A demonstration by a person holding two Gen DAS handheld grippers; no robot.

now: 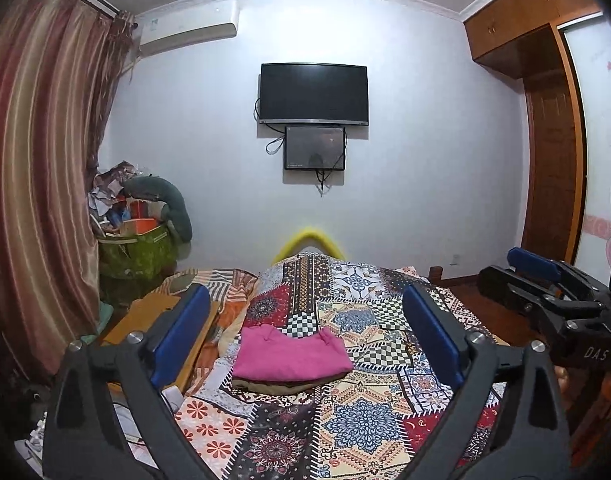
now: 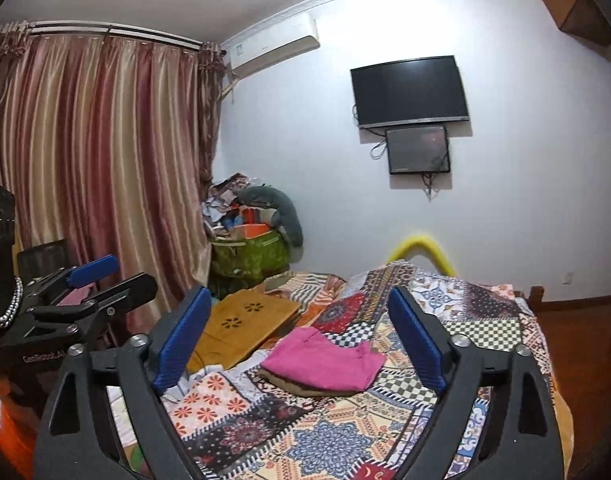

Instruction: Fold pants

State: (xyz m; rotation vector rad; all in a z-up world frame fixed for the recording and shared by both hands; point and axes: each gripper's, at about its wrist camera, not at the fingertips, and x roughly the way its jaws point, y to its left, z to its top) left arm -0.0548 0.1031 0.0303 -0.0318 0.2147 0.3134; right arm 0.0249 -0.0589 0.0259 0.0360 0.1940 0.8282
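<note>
On the patchwork quilt (image 1: 365, 420), the folded pink pants (image 1: 291, 354) lie atop a darker garment (image 1: 293, 385). The left gripper (image 1: 305, 332) and right gripper (image 2: 301, 338) hang above them, jaws spread wide, empty. A careless brush could topple the neat stack.

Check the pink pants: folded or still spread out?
Folded. The pink pants lie as a compact stack on the bedspread, no legs trailing, with both grippers open and clear of them.

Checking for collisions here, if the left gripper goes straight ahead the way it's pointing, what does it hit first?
Probably the folded pink pants on the patterned bedspread, since the open left gripper frames them while tilted slightly down; depth is unclear.
</note>
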